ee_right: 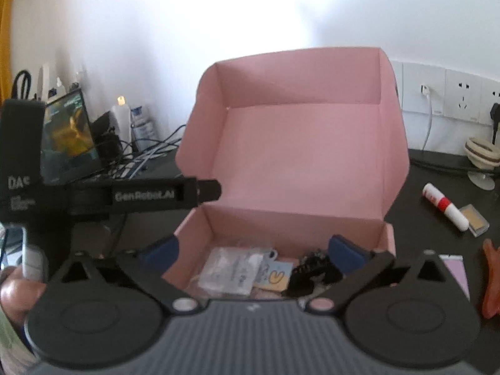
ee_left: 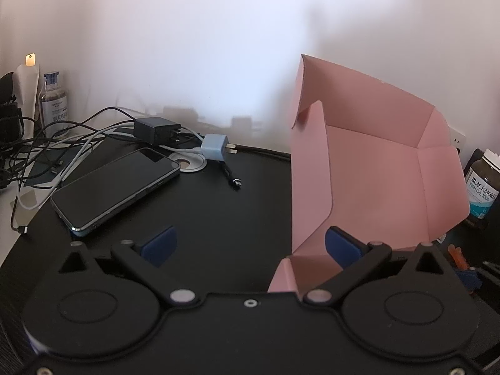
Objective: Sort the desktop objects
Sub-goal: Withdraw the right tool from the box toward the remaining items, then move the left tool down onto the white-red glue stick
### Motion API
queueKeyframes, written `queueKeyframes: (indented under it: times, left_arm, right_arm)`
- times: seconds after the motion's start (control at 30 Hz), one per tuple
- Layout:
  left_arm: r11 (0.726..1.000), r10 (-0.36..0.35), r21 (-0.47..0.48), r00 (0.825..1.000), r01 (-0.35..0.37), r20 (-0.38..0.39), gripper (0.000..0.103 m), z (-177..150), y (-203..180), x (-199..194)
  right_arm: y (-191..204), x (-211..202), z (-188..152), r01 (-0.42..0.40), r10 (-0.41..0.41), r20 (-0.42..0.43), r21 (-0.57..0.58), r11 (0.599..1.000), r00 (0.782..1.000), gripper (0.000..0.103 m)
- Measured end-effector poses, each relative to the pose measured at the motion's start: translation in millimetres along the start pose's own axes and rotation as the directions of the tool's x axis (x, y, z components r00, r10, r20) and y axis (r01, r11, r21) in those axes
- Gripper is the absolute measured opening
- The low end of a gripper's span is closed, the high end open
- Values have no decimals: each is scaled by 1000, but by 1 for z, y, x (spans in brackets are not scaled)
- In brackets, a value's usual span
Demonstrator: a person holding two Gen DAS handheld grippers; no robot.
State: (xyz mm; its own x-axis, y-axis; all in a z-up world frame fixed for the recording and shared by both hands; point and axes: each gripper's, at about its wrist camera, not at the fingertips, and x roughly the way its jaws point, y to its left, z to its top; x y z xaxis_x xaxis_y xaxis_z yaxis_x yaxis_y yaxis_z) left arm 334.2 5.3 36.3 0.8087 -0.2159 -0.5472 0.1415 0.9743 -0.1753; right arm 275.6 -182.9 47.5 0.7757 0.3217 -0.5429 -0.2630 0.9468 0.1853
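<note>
Pink cardboard forms the open box (ee_right: 297, 162) on the black desk (ee_left: 218, 218), its lid standing upright toward the wall. The right gripper (ee_right: 254, 250) hangs over the box's near wall, jaws spread wide and gripping nothing; beneath it lie a clear plastic packet (ee_right: 231, 268), a small yellow-printed card (ee_right: 275, 278) and a black clip-like item (ee_right: 312, 272). The left gripper (ee_left: 250, 243) is likewise wide open and empty, its right finger (ee_left: 342, 247) inside the box's left edge. Farther left rest a dark smartphone (ee_left: 115, 187), a pale-blue charger plug (ee_left: 215, 147) and a black power adapter (ee_left: 156, 129).
</note>
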Motion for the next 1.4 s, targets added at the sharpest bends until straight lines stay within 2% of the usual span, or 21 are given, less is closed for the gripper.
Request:
queueKeyframes:
  times: [0.17,0.27,0.37,0.5,0.67,0.83,1.13,1.3,1.4]
  left_arm:
    - [1000,2,2,1000,-2,5,103,0,0,-1]
    - [1000,-4,7,1000,3,10,103,-1,-2,-3]
    - [1000,-3,21,1000,3,24,103,-2,-6,-7]
    - [999,-17,32,999,16,49,103,-5,-11,-13]
    - [999,7,35,996,-10,85,103,-3,-17,-22]
    - [999,6,45,997,-10,74,103,-3,-29,-32]
    - [989,-48,145,998,42,41,103,-10,-91,-52]
    - [980,-106,169,994,107,-14,103,-9,-136,-53]
    - [975,-120,186,992,125,-39,103,-8,-170,-49]
  right_arm:
    - [-5,-11,-1,-6,6,29,16,1000,1000,102]
    - [-15,-30,-4,-43,42,61,27,999,997,102]
    - [-33,-52,-14,-37,33,85,39,999,996,102]
    - [-68,-80,-33,26,-35,113,80,996,993,102]
    - [-111,-104,-54,134,-149,116,125,983,982,102]
    - [-152,-116,-69,196,-217,104,183,963,971,102]
    - [-187,-124,-83,197,-218,105,181,964,970,102]
    - [-196,-129,-89,197,-214,102,160,967,971,102]
    - [-202,-130,-92,168,-191,104,194,967,976,102]
